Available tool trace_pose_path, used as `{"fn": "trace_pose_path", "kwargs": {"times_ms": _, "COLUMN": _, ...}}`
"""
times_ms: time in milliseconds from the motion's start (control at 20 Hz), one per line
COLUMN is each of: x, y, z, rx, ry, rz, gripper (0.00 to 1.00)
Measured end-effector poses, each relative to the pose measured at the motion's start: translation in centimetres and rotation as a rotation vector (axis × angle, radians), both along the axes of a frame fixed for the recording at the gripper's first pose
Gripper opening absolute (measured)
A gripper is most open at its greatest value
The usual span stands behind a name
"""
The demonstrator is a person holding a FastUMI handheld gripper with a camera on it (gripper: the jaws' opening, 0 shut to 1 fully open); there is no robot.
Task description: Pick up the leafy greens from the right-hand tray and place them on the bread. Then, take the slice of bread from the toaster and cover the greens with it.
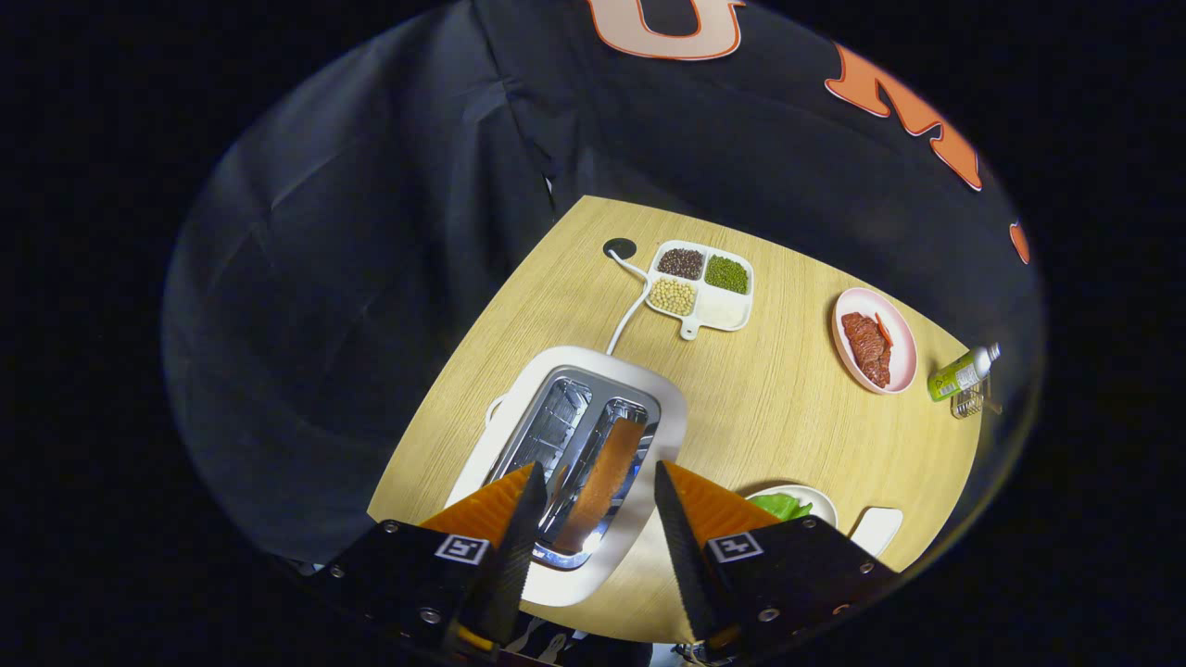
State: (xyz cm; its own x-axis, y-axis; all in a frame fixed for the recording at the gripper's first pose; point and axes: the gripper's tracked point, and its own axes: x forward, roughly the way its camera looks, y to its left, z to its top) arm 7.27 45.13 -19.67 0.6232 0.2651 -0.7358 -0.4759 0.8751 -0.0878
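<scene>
A white toaster [649,435] with two steel slots stands on the wooden table [778,408], seen from above. A browned slice of bread [607,477] stands upright in the right slot. My gripper [595,484] hangs above the toaster, open, with the slice showing in the gap between the fingers and no finger touching it. To the right of the right finger, a white plate [815,496] holds green leafy pieces [781,505]; the finger hides part of it.
A white four-part dish [732,310] of beans and grains sits beyond the toaster, beside its cord [630,315] and a cable hole [619,247]. A pink plate [903,347] with meat, a green-labelled bottle [964,372] and a white tray corner [876,530] lie to the right.
</scene>
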Motion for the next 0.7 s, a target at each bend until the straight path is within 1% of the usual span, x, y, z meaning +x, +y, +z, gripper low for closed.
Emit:
{"fn": "trace_pose_path", "kwargs": {"times_ms": 150, "x": 0.1, "y": 0.1, "z": -0.5, "rx": -0.005, "ry": 0.017, "rz": -0.021, "gripper": 0.42}}
{"fn": "trace_pose_path", "kwargs": {"times_ms": 200, "x": 0.1, "y": -0.1, "z": -0.5, "rx": -0.004, "ry": 0.02, "rz": -0.032, "gripper": 0.37}}
{"fn": "trace_pose_path", "kwargs": {"times_ms": 250, "x": 0.1, "y": 0.1, "z": -0.5, "rx": 0.005, "ry": 0.023, "rz": -0.034, "gripper": 0.25}}
{"fn": "trace_pose_path", "kwargs": {"times_ms": 350, "x": 0.2, "y": 0.1, "z": -0.2, "rx": 0.017, "ry": 0.024, "rz": -0.047, "gripper": 0.14}}
{"fn": "trace_pose_path", "kwargs": {"times_ms": 500, "x": -0.1, "y": 0.2, "z": 0.3, "rx": 0.04, "ry": 0.023, "rz": -0.054, "gripper": 0.1}}
{"fn": "trace_pose_path", "kwargs": {"times_ms": 700, "x": -0.7, "y": -0.1, "z": 2.1, "rx": 0.09, "ry": 0.013, "rz": -0.058, "gripper": 0.1}}
